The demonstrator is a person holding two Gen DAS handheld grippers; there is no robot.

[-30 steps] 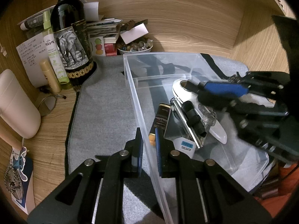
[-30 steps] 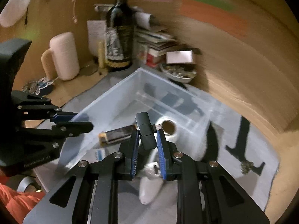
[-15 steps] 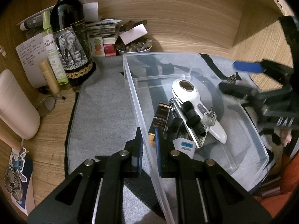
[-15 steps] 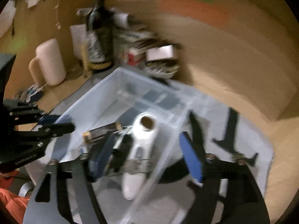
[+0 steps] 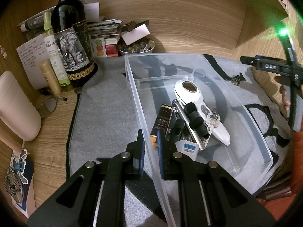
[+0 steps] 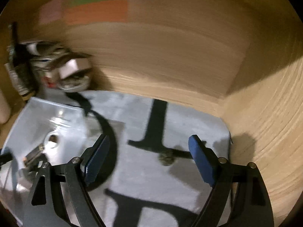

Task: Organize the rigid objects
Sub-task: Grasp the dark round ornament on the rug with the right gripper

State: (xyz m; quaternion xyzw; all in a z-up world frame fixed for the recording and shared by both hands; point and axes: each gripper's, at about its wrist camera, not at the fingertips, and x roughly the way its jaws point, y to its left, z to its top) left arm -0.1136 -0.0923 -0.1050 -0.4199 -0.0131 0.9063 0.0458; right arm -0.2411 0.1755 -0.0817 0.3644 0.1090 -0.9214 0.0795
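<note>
A clear plastic bin (image 5: 132,87) stands on a grey mat (image 5: 106,104). Inside lie a white handheld device (image 5: 200,111), a black cylinder (image 5: 197,120), keys (image 5: 213,121), a black-and-gold box (image 5: 162,121), a small black clip-like piece (image 5: 178,128) and a white adapter (image 5: 188,148). My left gripper (image 5: 150,143) is shut on the bin's near left wall. My right gripper (image 6: 149,158) hovers over the mat to the right of the bin (image 6: 37,109), its jaws opening with nothing between them. Just beyond its fingers, a small dark metal trinket (image 6: 165,158) rests on the mat.
A wine bottle (image 5: 72,43), a green spray bottle (image 5: 54,51), a bowl of trinkets (image 5: 136,48) and stacked papers crowd the back left corner. A pale rounded container (image 5: 17,109) stands at left. Wooden walls close the back and right.
My right gripper let go of the small black piece into the bin, opened wide and swung right, out over the mat. The left gripper kept its hold on the bin wall.
</note>
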